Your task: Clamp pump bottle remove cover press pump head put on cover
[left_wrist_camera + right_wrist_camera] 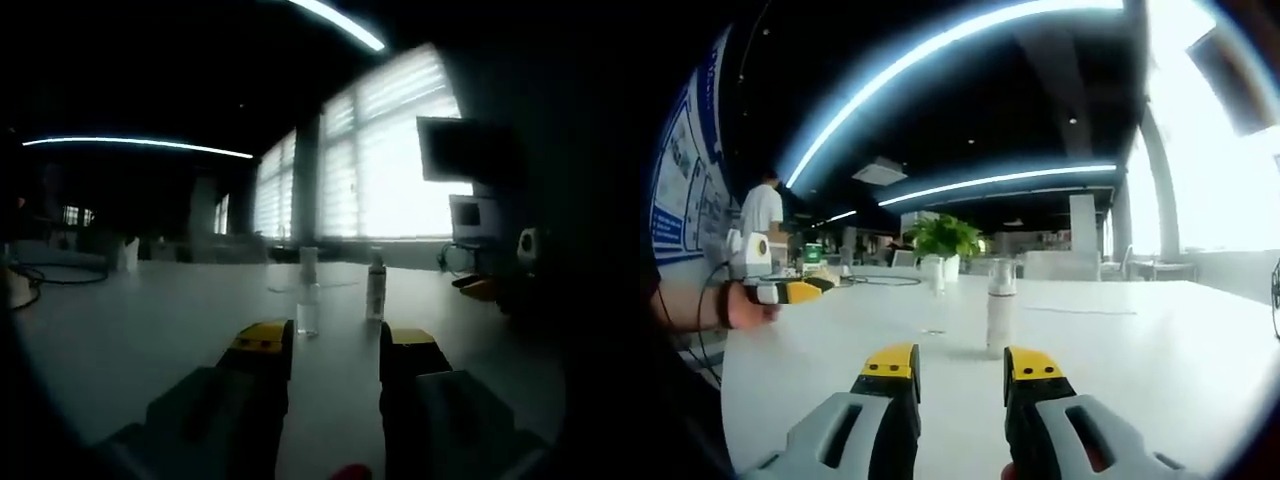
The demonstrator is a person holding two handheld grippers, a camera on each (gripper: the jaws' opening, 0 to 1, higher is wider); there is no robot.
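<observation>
Left gripper view: left tongs were held level, low over the counter, jaws parted, nothing gripped. Pump bottle and clear cover were stood ahead, apart.

Right gripper view: right tongs were held level, jaws parted and empty; bottle was seen just ahead, between the tips.

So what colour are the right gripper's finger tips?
Yellow tips on the right gripper fingers, clearest in the right gripper view.
</observation>
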